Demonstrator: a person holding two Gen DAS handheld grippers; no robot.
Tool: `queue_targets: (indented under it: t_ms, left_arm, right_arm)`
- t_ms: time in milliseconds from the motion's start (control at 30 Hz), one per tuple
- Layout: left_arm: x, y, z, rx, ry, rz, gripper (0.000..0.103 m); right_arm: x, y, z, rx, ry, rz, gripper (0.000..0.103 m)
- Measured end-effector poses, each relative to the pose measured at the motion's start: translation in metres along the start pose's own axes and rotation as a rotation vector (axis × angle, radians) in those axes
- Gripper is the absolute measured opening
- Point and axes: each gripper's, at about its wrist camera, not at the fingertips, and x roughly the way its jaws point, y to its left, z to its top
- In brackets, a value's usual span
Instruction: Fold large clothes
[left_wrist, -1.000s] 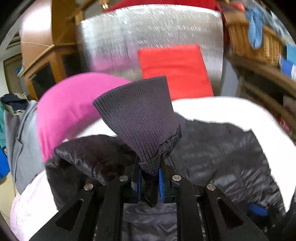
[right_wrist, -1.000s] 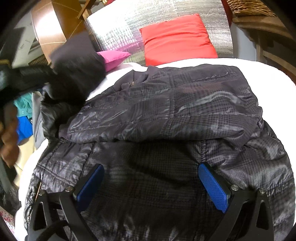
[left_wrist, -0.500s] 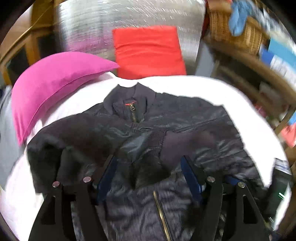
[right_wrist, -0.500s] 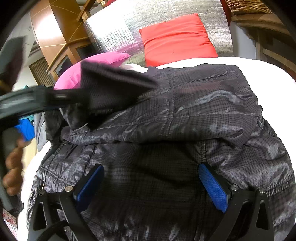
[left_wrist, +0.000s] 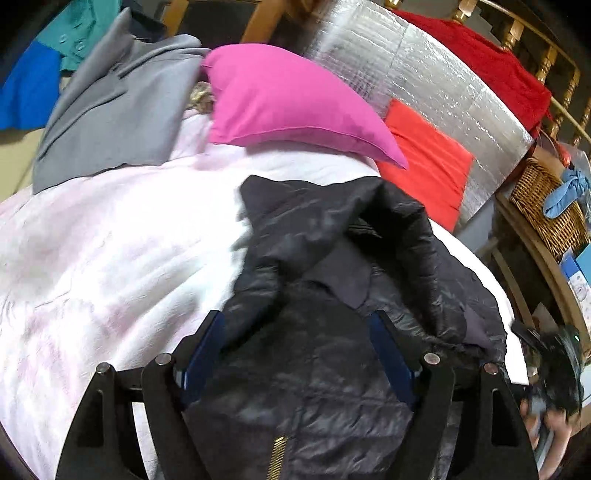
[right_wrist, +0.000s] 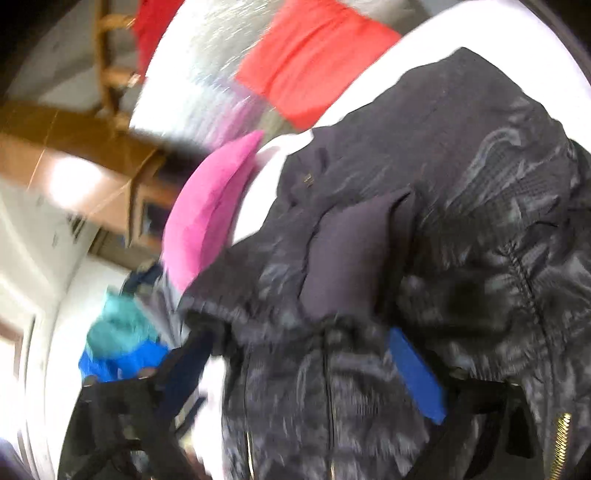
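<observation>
Jacket (left_wrist: 332, 295), dark and quilted, lies on the white bedcover (left_wrist: 110, 258), filling the lower centre of both views; a pink pillow (left_wrist: 288, 96) sits above it. Your left gripper (left_wrist: 295, 354) is opening over the jacket, pinching nothing. Your right gripper (right_wrist: 306, 373) is closing astride its blurred folds.

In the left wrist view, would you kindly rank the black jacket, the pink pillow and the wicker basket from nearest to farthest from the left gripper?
1. Black jacket: lying between the fingers of the left gripper, whose jaws are opening.
2. Pink pillow: beyond the jacket, upper centre on the bed.
3. Wicker basket: far right, off the bed.
</observation>
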Motion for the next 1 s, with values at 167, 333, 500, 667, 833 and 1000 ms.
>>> queue_targets:
  t_ms: [167, 333, 500, 667, 833, 1000]
  left_arm:
    - [-0.009, 0.014, 0.000, -0.006, -0.007, -0.011, 0.080]
    - [-0.008, 0.021, 0.006, -0.037, -0.012, -0.057, 0.080]
    - [0.000, 0.025, 0.024, -0.112, 0.002, -0.116, 0.080]
    - [0.031, 0.004, 0.044, -0.230, 0.064, -0.252, 0.080]
    - [0.086, -0.010, 0.048, -0.343, 0.186, -0.234, 0.081]
    - [0.105, -0.010, 0.048, -0.433, 0.201, -0.211, 0.078]
  right_arm:
    - [0.013, -0.006, 0.016, 0.058, -0.015, -0.062, 0.056]
    - [0.006, 0.068, 0.030, -0.292, -0.037, -0.251, 0.013]
    - [-0.038, 0.168, 0.037, -0.737, -0.228, -0.389, 0.012]
    - [-0.037, 0.163, 0.054, -0.828, -0.258, -0.459, 0.012]
    - [-0.013, 0.115, 0.067, -0.750, -0.185, -0.488, 0.012]
    - [-0.030, 0.140, 0.080, -0.771, -0.229, -0.411, 0.012]
